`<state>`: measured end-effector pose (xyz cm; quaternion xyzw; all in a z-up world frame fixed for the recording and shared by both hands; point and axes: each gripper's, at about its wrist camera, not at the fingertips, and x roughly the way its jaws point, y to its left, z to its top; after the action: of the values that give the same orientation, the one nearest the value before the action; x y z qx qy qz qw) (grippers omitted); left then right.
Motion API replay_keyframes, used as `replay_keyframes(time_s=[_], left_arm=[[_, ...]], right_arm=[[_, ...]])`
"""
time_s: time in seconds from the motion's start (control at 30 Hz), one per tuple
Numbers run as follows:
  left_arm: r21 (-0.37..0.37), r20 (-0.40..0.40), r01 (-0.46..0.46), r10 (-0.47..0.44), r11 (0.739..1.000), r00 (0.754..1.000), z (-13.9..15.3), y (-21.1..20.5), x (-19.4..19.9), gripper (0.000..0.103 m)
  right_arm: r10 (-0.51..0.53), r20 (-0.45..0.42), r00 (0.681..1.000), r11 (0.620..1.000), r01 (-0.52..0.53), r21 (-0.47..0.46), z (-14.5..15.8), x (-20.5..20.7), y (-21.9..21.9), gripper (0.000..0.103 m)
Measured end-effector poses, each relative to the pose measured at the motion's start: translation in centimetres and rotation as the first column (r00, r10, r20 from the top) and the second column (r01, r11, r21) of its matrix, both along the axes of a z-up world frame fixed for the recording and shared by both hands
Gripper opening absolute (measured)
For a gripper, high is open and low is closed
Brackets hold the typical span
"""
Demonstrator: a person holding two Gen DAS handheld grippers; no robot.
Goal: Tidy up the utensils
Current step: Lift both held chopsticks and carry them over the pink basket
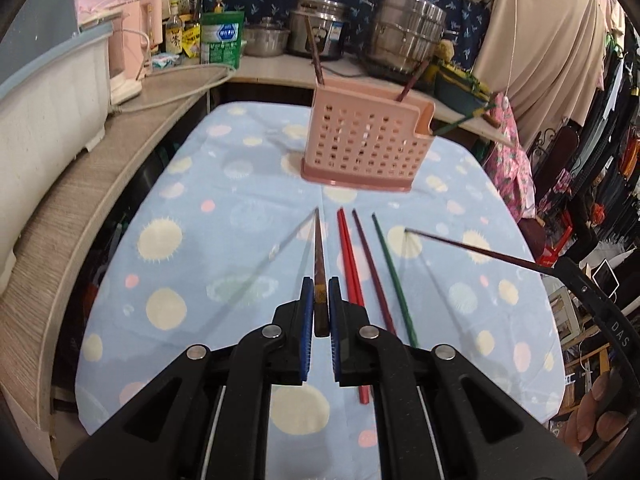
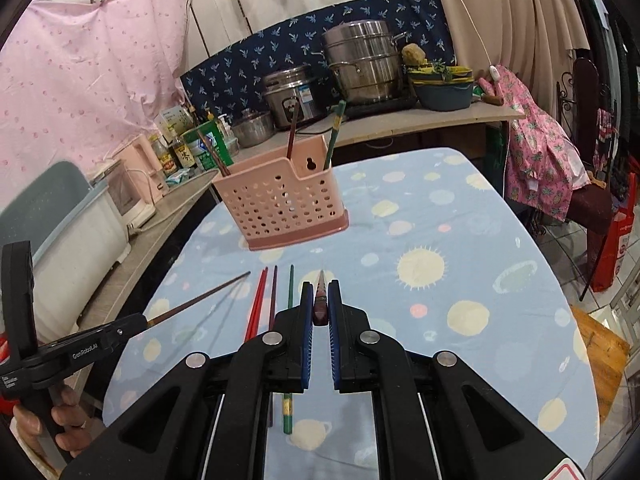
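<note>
Chopsticks fill both grippers above a table (image 1: 192, 184) draped in pale blue cloth dotted with cream and pink circles. Left gripper (image 1: 318, 292) is clamped on a brown chopstick (image 1: 318, 264), its thick, worn end between the blue pads and its long axis running to 12 o'clock in the left wrist view, thin tip toward the pink perforated utensil holder (image 1: 360, 148). Right gripper (image 2: 320, 296) is clamped on a dark maroon chopstick (image 2: 321, 300), likewise aimed at 12 o'clock in its own view; from the left camera the same stick slants in from 3 o'clock, tip over a cream sun print. On the cloth, just right of the left gripper, lie a pair of red chopsticks (image 1: 347, 256), one maroon chopstick (image 1: 370, 268) and one green chopstick (image 1: 394, 276), near parallel, thin ends toward the holder. Holder stands at 12 o'clock, well apart from them, with three chopsticks upright inside: brown, maroon and green. A hand (image 2: 52, 428) grips the left tool's handle at 8 o'clock in the right wrist view
</note>
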<state>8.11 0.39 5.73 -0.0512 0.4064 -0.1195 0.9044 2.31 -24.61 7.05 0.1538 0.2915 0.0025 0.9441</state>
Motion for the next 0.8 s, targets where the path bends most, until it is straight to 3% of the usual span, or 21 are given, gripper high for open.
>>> replay_keyframes(time_s=[0.53,0.8], left_arm=[[-0.053,0.144,-0.02,0.027,0.998,0.989,7.1,0.1,4.5,0.007],[-0.073,0.213,-0.007,0.022,0.997,0.977,10.9,-0.2,6.9,0.007]], right_arm=[[-0.03,0.157,0.987,0.999,0.032,-0.015,6.3,3.2,-0.7,0.007],[-0.024,0.221,0.975,1.0,0.019,0.023,9.2,5.5,-0.9,0.007]])
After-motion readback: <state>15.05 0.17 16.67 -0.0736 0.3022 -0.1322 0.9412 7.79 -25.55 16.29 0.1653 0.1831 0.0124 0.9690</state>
